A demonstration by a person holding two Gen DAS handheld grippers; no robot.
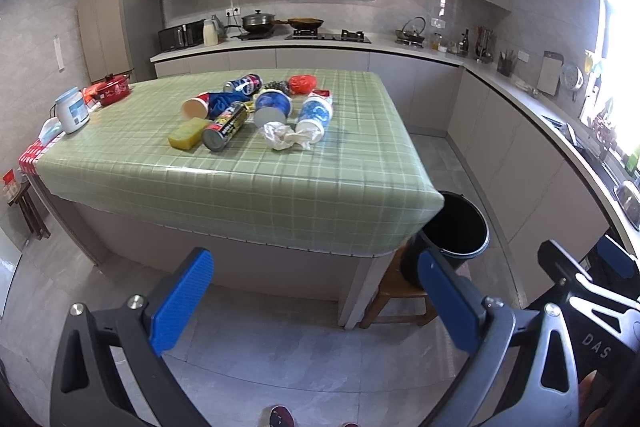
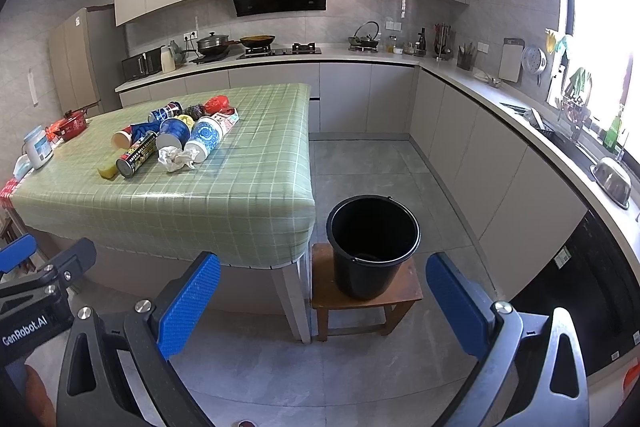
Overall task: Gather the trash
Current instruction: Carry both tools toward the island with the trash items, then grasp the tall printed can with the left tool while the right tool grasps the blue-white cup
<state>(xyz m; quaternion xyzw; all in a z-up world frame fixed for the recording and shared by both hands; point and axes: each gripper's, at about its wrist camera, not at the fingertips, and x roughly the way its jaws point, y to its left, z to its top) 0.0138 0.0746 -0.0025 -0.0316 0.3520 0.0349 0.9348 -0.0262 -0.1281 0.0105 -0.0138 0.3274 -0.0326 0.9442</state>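
Observation:
A heap of trash lies on the green checked table (image 1: 240, 179) (image 2: 224, 203): a crumpled white paper (image 1: 286, 135) (image 2: 173, 158), a black and yellow can (image 1: 225, 127) (image 2: 136, 155), blue and white cups (image 1: 314, 119) (image 2: 204, 138), a yellow sponge (image 1: 187, 135) and a red bag (image 1: 302, 83). A black bucket (image 2: 372, 245) (image 1: 456, 231) stands on a low wooden stool (image 2: 410, 291) by the table's near right corner. My left gripper (image 1: 316, 303) and right gripper (image 2: 324, 307) are both open and hold nothing, well short of the table.
A white jar (image 1: 72, 110) and a red pot (image 1: 114, 90) sit at the table's left end. Kitchen counters (image 2: 520, 115) run along the back and right walls, with a stove, pans and a sink. Grey tiled floor lies between me and the table.

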